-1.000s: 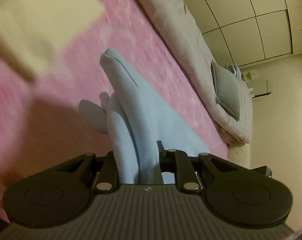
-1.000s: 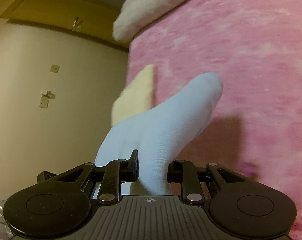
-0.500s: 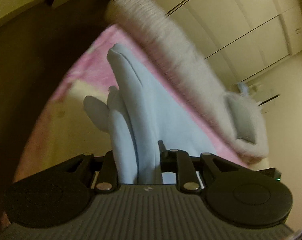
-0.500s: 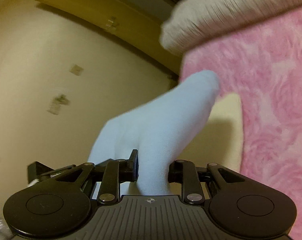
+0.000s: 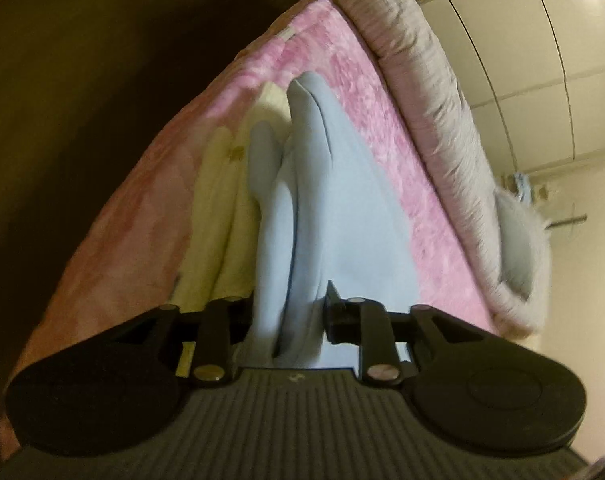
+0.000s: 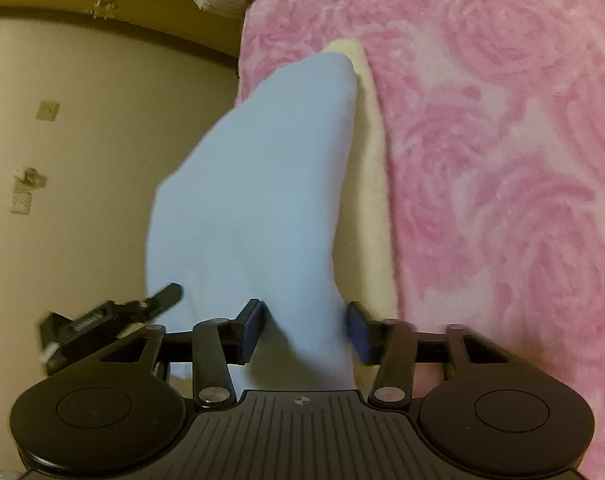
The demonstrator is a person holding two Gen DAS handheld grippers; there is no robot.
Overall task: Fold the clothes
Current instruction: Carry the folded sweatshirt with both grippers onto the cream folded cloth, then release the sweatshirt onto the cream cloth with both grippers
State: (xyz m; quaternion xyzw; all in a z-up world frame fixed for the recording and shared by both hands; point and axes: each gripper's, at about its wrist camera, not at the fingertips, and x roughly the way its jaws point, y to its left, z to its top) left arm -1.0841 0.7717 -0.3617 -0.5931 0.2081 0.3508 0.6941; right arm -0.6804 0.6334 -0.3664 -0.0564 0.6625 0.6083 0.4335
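The light blue garment hangs bunched over the pink blanket, just above a folded cream cloth. The left gripper is clamped on its folds. The right gripper has its jaws parted around the fabric, which lies between them.

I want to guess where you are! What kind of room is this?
Most likely a bedroom: a bed with a pink rose-patterned blanket, a grey quilt along its edge, and tall white wardrobe doors behind.
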